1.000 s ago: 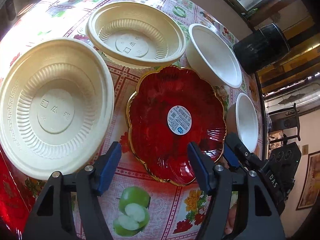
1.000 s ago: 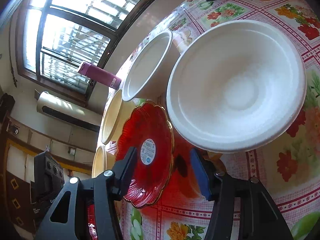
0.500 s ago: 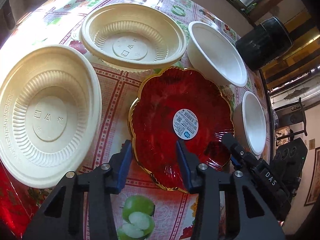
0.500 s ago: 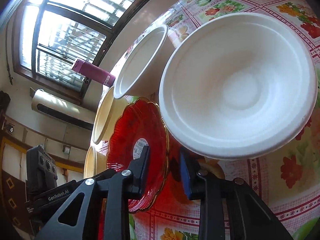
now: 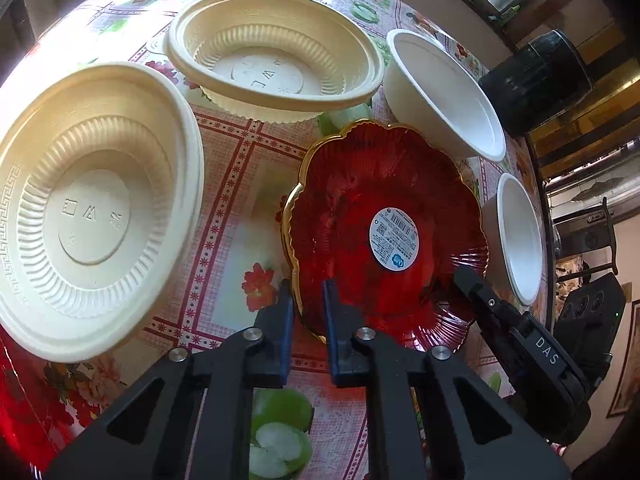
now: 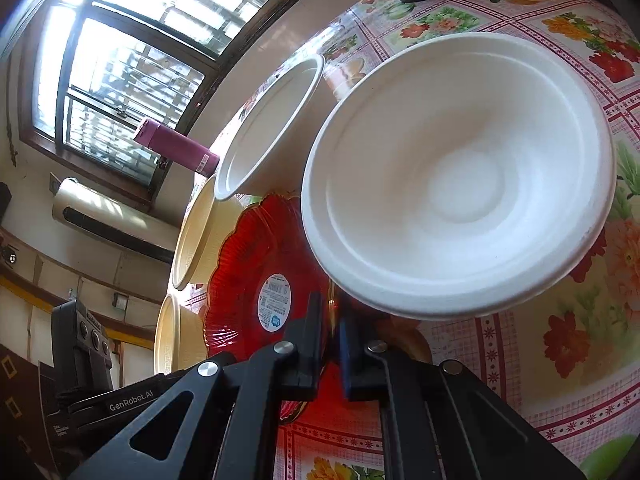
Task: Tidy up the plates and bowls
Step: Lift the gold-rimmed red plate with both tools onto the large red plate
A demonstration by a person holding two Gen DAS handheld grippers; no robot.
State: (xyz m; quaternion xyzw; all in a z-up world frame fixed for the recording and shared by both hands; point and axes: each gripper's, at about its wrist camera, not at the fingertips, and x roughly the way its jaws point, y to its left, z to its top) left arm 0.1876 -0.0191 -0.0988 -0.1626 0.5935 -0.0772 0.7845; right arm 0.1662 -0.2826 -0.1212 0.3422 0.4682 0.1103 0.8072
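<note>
Sunlight from a barred window (image 6: pixel 120 64) fell across a round table (image 5: pixel 240 176) covered with a flowered, red-checked oilcloth. At its middle lay a red scalloped plate (image 5: pixel 360 216) with a gold rim and a round white label. Two cream ribbed bowls were set beside it: one (image 5: pixel 88 208) near the left edge of the left wrist view, the other (image 5: pixel 272 52) farther back. Two white bowls were placed on the plate's other side, a larger one (image 5: pixel 444 92) and a nearer one (image 5: pixel 520 240), the latter filling much of the right wrist view. A pink bottle (image 6: pixel 176 148) was seen near the window.

The left gripper (image 5: pixel 308 300) had just been closing, and its blue-padded fingers were clamped on the near rim of the red plate. The right gripper (image 6: pixel 330 316) had likewise just been closing and was clenched on the plate's opposite rim, just under the edge of the nearer white bowl. Whether the plate was lifted off the cloth could not be told.
</note>
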